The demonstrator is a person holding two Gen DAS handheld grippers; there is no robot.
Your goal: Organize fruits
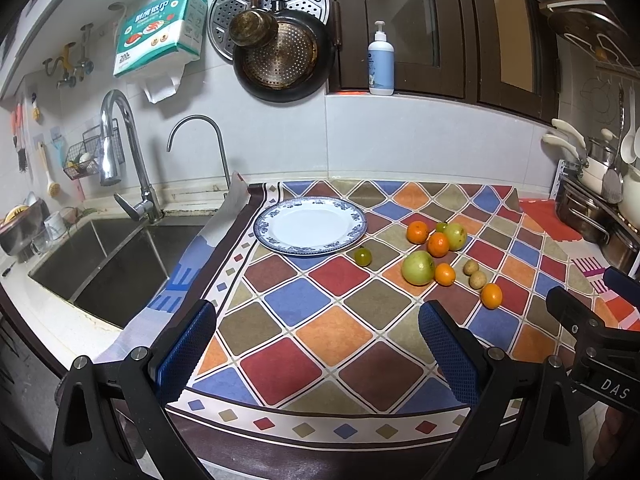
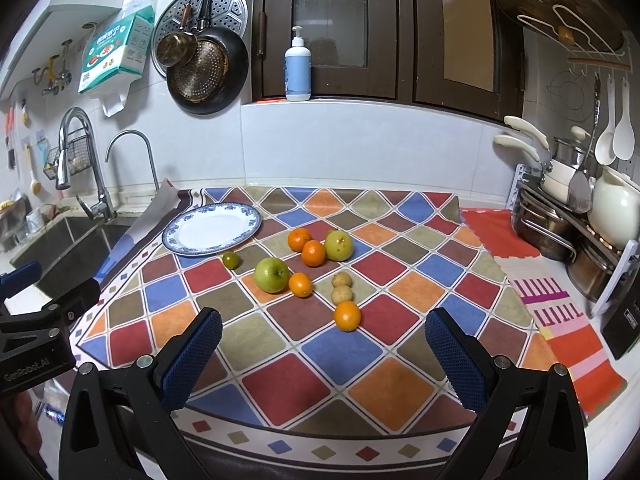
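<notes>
From the left wrist view, our left gripper [image 1: 316, 336] hovers above the near edge of the desk [image 1: 280, 320], its blue-padded fingers [image 1: 188, 344] spread wide with nothing between them. The fruits lie ahead toward 1 o'clock, well apart from the fingers: a large green apple [image 1: 418, 267] touching a small orange [image 1: 445, 274], two tan round fruits [image 1: 474, 274] just beside them, and the nearest orange [image 1: 491, 296] closest to our right finger. Farther back sit two more oranges [image 1: 428, 238] and a second green apple [image 1: 455, 236]. A small green fruit [image 1: 363, 257] lies alone at the rim of the empty blue-rimmed plate [image 1: 264, 222], which stands at 12 o'clock. The sink [image 1: 100, 264] is at 10 o'clock. The right gripper [image 1: 592, 320] shows at 3 o'clock.

From the right wrist view, our right gripper [image 2: 324, 336] is likewise spread open and empty. The fruits lie straight ahead at 12 o'clock: the nearest orange [image 2: 347, 315] just beyond the fingers [image 2: 456, 356], the tan fruits [image 2: 341, 287] behind it, the large green apple [image 2: 271, 274] toward 11 o'clock. The plate [image 2: 172, 236] sits farther off at 11 o'clock, and the left gripper [image 2: 52, 312] shows at 9 o'clock.
</notes>
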